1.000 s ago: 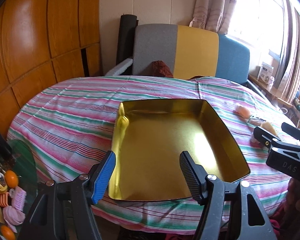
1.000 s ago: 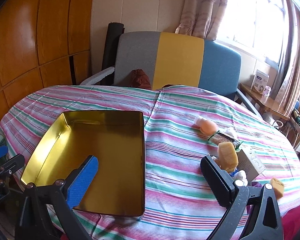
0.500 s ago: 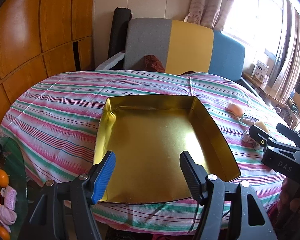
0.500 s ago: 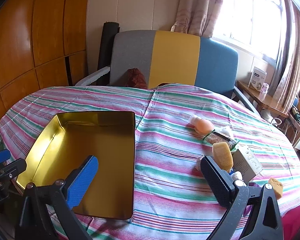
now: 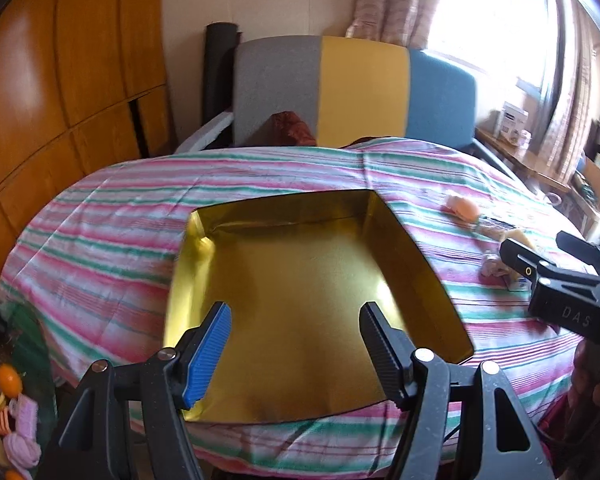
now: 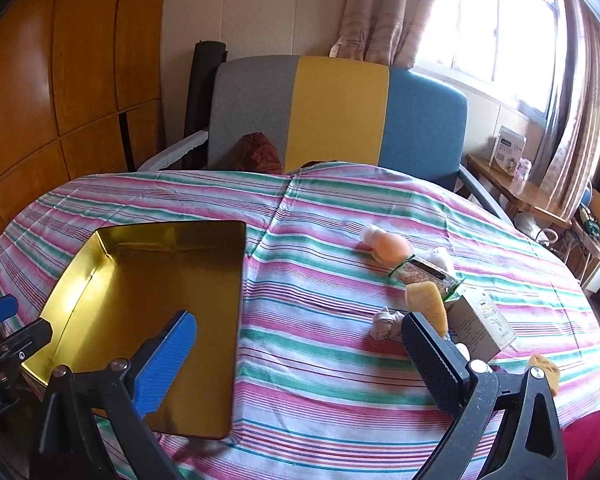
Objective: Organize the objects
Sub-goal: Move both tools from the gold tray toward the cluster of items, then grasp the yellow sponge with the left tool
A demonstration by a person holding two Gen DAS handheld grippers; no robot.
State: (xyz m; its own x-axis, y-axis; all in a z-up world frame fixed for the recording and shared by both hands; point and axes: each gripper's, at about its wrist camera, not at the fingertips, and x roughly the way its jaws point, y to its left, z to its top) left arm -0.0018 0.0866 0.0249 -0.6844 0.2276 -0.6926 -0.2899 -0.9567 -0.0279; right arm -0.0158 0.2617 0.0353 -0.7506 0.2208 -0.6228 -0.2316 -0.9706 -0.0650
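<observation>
While nothing sits between either pair of jaws, best treated as an approach, judged from the empty gold tray (image 6: pixel 112 280) and the scatter of small things well to its right.

Left gripper (image 5: pixel 296 354): jaws spread wide, holding nothing, hanging over the near part of the tray. Right gripper (image 6: pixel 300 360): jaws likewise wide apart and empty, above bare striped cloth (image 6: pixel 340 380) between the tray and the clutter.

Advice for the step:
- Take one piece at a time, starting with the nearest to the right gripper: probably the yellow sponge block (image 6: pixel 428 304) or the small crumpled wrapper (image 6: pixel 384 322) just beside it.
- Come down over the chosen piece with the jaws kept wide, then close gently; a sponge will squash, so only light pressure needed.
- Keep clear of the carton (image 6: pixel 480 326) touching the sponge, or risk dragging both.
- Lift clear of the tray wall before crossing; release low inside.

Materials and shapes:
- Tray: rectangular, shallow, thin upright walls, mirror-like gold metal; likely to slide on cloth if knocked.
- Cloth: soft woven stripes of pink, green and white, draped over a rounded counter, slightly rumpled.
- Peach rounded object (image 6: pixel 388 246): smooth, egg-like, blurred; may roll.
- Flat clear packet (image 6: pixel 424 270) with green edging: crinkly, thin, harder to pinch.
- Carton: stiff printed card, boxy.
- Second sponge piece (image 6: pixel 546 372): porous, at the far right.
</observation>
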